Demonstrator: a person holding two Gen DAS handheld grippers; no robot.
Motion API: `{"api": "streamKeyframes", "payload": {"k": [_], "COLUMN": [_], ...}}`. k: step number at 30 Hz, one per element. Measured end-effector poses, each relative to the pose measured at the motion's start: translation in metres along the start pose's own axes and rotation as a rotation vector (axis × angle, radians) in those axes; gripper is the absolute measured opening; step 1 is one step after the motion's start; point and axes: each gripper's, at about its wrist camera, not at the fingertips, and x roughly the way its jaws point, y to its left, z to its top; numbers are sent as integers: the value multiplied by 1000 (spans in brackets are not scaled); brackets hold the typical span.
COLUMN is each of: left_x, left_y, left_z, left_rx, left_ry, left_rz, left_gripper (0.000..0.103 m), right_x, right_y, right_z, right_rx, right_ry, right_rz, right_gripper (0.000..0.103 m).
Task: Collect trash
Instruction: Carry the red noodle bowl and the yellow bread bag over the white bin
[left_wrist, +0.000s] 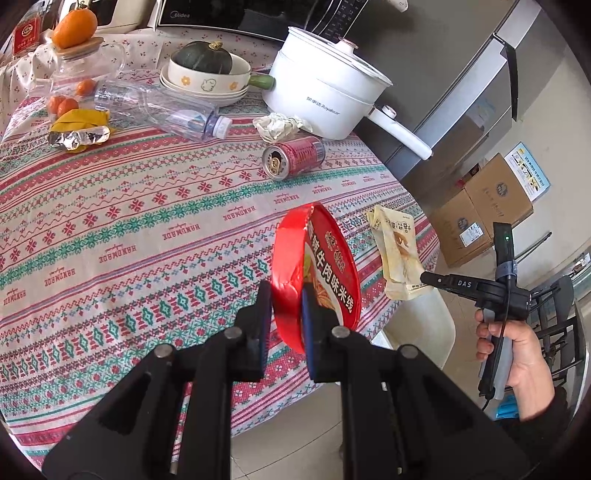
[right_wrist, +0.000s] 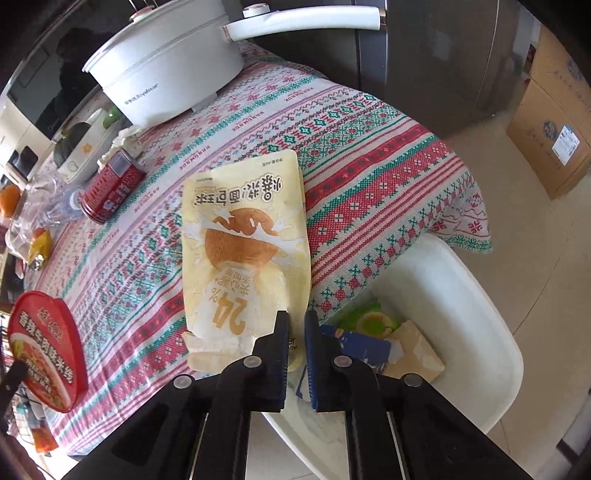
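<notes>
While both grippers already carry trash, the handling differs piece by piece:

Left gripper (left_wrist: 284, 295): closed narrow on the rim of the round red instant-noodle bowl with a printed foil lid (left_wrist: 317, 273), which hangs tilted on edge above the surface (left_wrist: 129, 229), near its front edge.

Noodle bowl: likely light and thin-walled; the wall may buckle under a hard squeeze, so the stiffer rolled rim is the sensible hold.

Right gripper (right_wrist: 295, 321): closed narrow on the bottom edge of the flat cream-yellow plastic bread wrapper (right_wrist: 247, 251), held over the surface's edge.

Bread wrapper: looks empty, floppy and slick; a pinch well in from the sealed edge should stop it slipping out.

White bin (right_wrist: 461, 302): just below the right gripper, beside the surface, with cardboard and paper scraps inside.

Red drink can (left_wrist: 295, 157): lying on its side, opened; light, rigid, prone to rolling, best taken across the body.

Crumpled white tissue (left_wrist: 277, 125): beside the white electric pot (left_wrist: 325, 99); soft, takes any pinch.
</notes>
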Motion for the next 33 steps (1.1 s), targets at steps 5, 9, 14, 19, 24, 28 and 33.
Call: {"api": "streamKeyframes", "payload": {"k": [5, 9, 14, 19, 24, 28, 33], "left_x": [-3, -4, -2, 0, 6, 19, 46], "left_y": [-2, -5, -10, -17, -34, -56, -95], "left_z": [-2, -2, -4, -5, -6, -10, -18], "left_rx": [-1, 2, 12, 25, 56, 94, 164], "left_ry": [-10, -15, -13, -11, -8, 9, 50], "left_rz": [1, -3, -7, -17, -33, -52, -83], "left_gripper": [17, 17, 17, 17, 17, 17, 17], "right_x": [-29, -58, -89, -111, -120, -122, -119], "right_y": [-1, 5, 7, -4, -30, -58, -96], "right_z": [-5, -7, -10, -18, -31, -41, -58], "right_rx": [-17, -52, -102, -128, -126, -104, -66], "right_ry": [-50, -113, -175, -212, -221, -218, -191], "right_rz": [41, 67, 71, 69, 39, 7, -32], "right_gripper": [5, 5, 5, 5, 5, 5, 5]}}
